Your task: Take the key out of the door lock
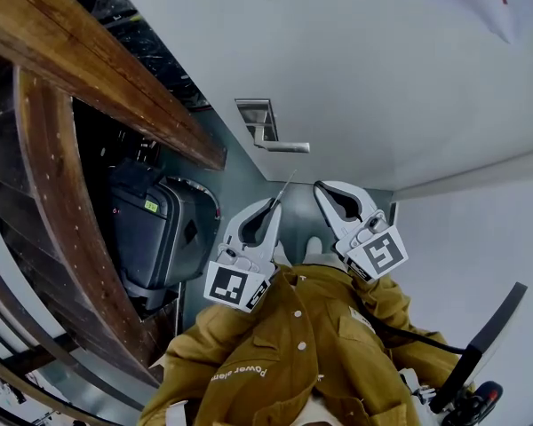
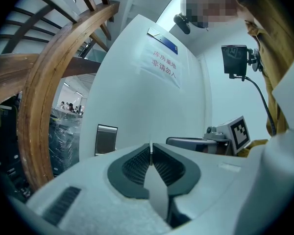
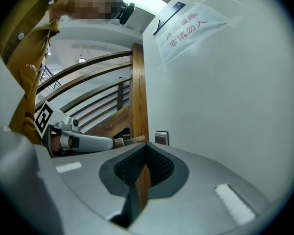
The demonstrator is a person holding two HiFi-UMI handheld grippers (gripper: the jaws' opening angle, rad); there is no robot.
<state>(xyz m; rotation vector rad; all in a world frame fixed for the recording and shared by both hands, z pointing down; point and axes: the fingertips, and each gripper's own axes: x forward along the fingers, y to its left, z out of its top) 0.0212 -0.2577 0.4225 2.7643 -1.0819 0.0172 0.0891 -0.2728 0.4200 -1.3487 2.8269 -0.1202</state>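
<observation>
My left gripper (image 1: pixel 274 204) pinches the thin key (image 1: pixel 286 185) just off the door handle (image 1: pixel 271 131), seemingly withdrawn, while my right gripper (image 1: pixel 321 187) idles pressed together, empty.

This looks like a hallway in an office or public building, in a corner beside a curved staircase. At 12 o'clock stands a plain white door (image 1: pixel 364 69) with a metal lever handle (image 1: pixel 280 143). It carries a paper notice (image 2: pixel 159 66) in red Chinese characters under a small blue plate (image 2: pixel 162 40). A wooden stair rail (image 1: pixel 107 78) sweeps past at 10 o'clock, and beyond it people (image 2: pixel 68 106) are seen in a bright hall.
</observation>
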